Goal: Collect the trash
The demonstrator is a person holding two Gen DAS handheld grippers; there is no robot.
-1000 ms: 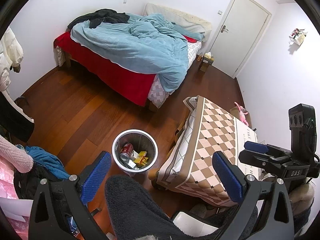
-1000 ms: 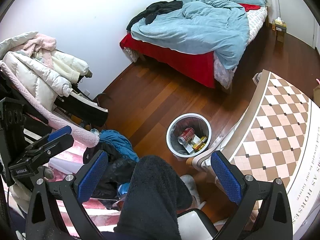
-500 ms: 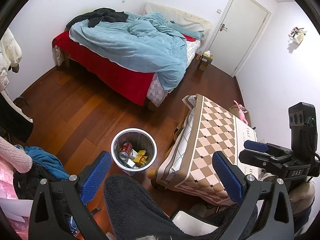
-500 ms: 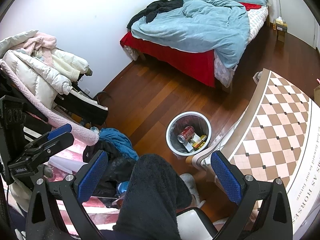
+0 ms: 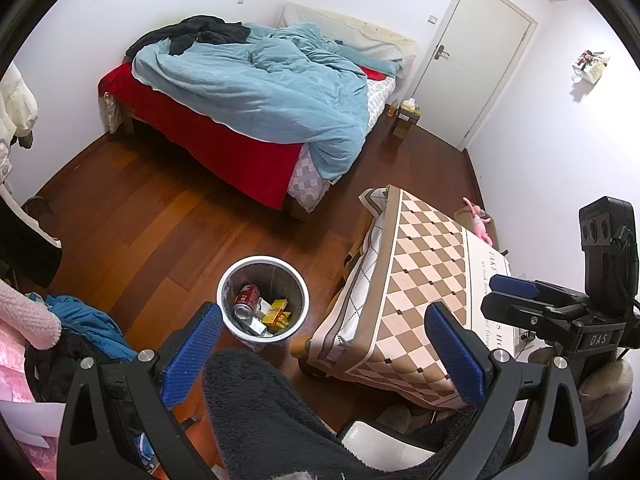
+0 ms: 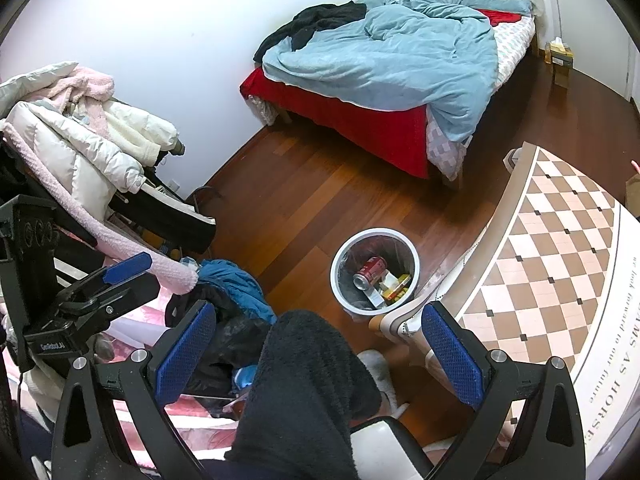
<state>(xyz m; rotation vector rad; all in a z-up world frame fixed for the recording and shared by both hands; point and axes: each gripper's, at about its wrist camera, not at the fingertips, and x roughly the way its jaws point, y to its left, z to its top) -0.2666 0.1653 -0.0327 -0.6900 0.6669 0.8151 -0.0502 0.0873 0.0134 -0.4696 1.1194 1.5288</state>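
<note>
A white round trash bin [image 5: 301, 288] stands on the wooden floor, also in the right wrist view [image 6: 400, 236]. It holds a red soda can [image 5: 246, 300], yellow wrappers [image 5: 278, 311] and white scraps. My left gripper [image 5: 324, 354] is open and empty, held high above a dark-clad knee [image 5: 256, 408], with the bin just beyond its left finger. My right gripper [image 6: 320, 350] is open and empty, above the same knee, the bin between and beyond its fingers. The right gripper shows at the right of the left wrist view [image 5: 516, 300].
A table with a checkered cloth [image 5: 416, 280] stands right of the bin. A bed with a blue duvet [image 5: 272, 92] lies behind. Piled coats and clothes [image 6: 72, 140] sit at the left. A closed white door [image 5: 476, 56] and a small box stand at the far right.
Both views drifted very slightly; the bin sits marginally lower left in the left wrist view. Both grippers stay open and empty.
</note>
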